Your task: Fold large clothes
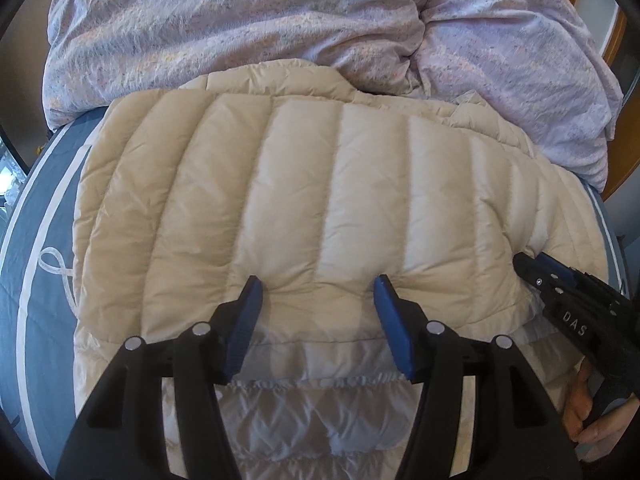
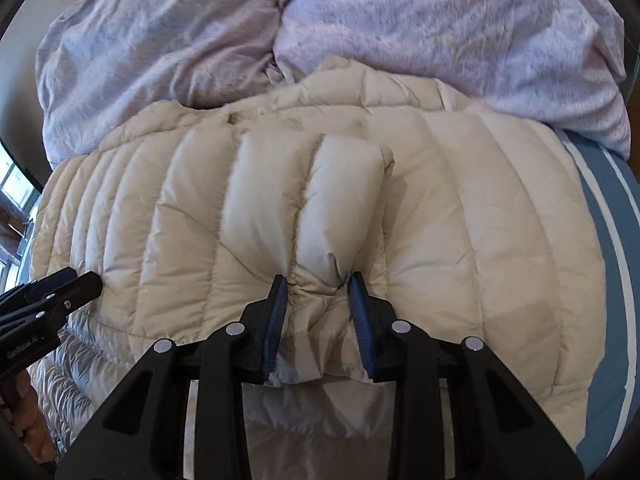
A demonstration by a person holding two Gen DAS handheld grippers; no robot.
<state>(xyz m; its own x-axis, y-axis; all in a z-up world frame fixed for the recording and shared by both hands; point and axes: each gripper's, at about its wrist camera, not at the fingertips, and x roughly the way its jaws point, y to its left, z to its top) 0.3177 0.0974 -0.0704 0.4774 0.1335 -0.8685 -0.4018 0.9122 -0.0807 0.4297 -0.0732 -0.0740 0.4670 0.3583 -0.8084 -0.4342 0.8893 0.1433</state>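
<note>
My left hand-held gripper [image 1: 317, 286] stands wide open, its blue fingers [image 1: 247, 322] pressed down against the near edge of the folded puffer jacket [image 1: 304, 184] with the padding bulging between them but not pinched. My right hand-held gripper [image 2: 318, 284] is clamped on a bunched fold of that same near edge, the cloth gathered and puckered between its two blue fingers [image 2: 362, 320].

The cream jacket lies across the bed [image 1: 36, 264], on a blue cover with white stripes, doubled over so that its shiny pale lining [image 1: 288, 408] shows along the near side under the padded upper layer. Its quilted ribs run from near to far. At the far side the jacket touches a heaped lilac duvet [image 1: 224, 28], which fills the whole back of the bed.

In the left wrist view my right hand-held gripper comes in from the near right, touching the jacket's edge; in the right wrist view my left one shows at the near left, just beside the lining
</note>
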